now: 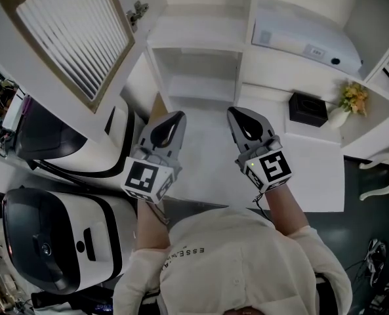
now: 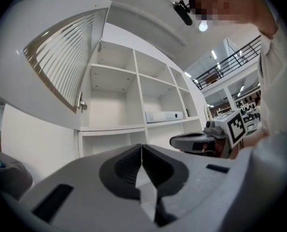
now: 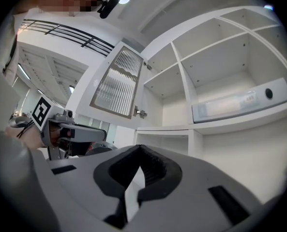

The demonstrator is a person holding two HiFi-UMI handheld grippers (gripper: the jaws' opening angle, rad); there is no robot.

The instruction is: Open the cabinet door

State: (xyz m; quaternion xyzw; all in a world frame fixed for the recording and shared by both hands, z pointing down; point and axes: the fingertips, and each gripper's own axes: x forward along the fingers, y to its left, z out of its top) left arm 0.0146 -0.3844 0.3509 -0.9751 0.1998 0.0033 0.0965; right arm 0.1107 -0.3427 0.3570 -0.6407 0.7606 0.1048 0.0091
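Note:
The cabinet door, a framed panel of ribbed glass, stands swung wide open at the upper left, off the white shelf unit. In the left gripper view the door hangs out on its hinge. In the right gripper view the door is at centre left. My left gripper and right gripper are side by side in front of the shelves, clear of the door. Both the left gripper and the right gripper are shut, with nothing between their jaws.
A white box-shaped device lies on an upper right shelf. A black box and a vase of yellow flowers sit on a shelf at the right. Two white and black machines stand at the left below the door.

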